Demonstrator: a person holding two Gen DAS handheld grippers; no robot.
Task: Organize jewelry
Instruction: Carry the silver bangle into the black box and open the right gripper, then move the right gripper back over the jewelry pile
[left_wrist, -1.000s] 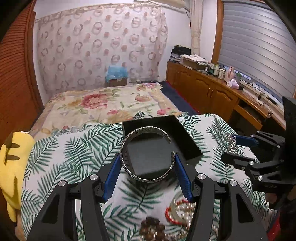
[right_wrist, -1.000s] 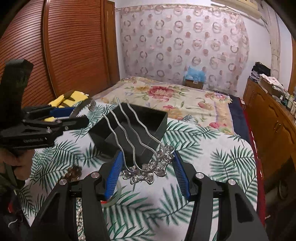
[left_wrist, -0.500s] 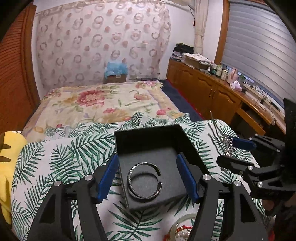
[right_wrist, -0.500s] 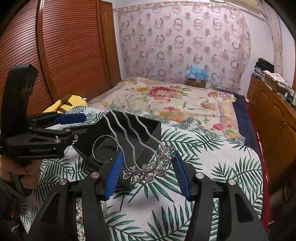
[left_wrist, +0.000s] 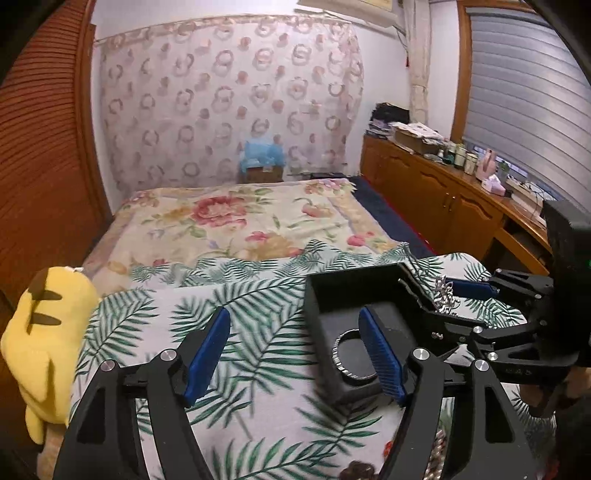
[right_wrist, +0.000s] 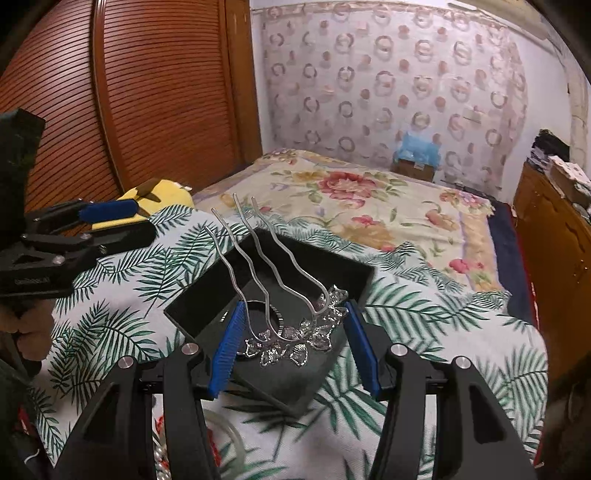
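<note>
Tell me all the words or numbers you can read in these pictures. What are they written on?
None can be read for sure.
Left gripper: pale lettering on its black side, too blurred to read.
Right gripper: faint marks on its black body, too small to read.
The black box shows no writing.

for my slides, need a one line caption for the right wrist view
Right gripper holds a silver floral hair fork over the black box, where a silver bangle lies.
</note>
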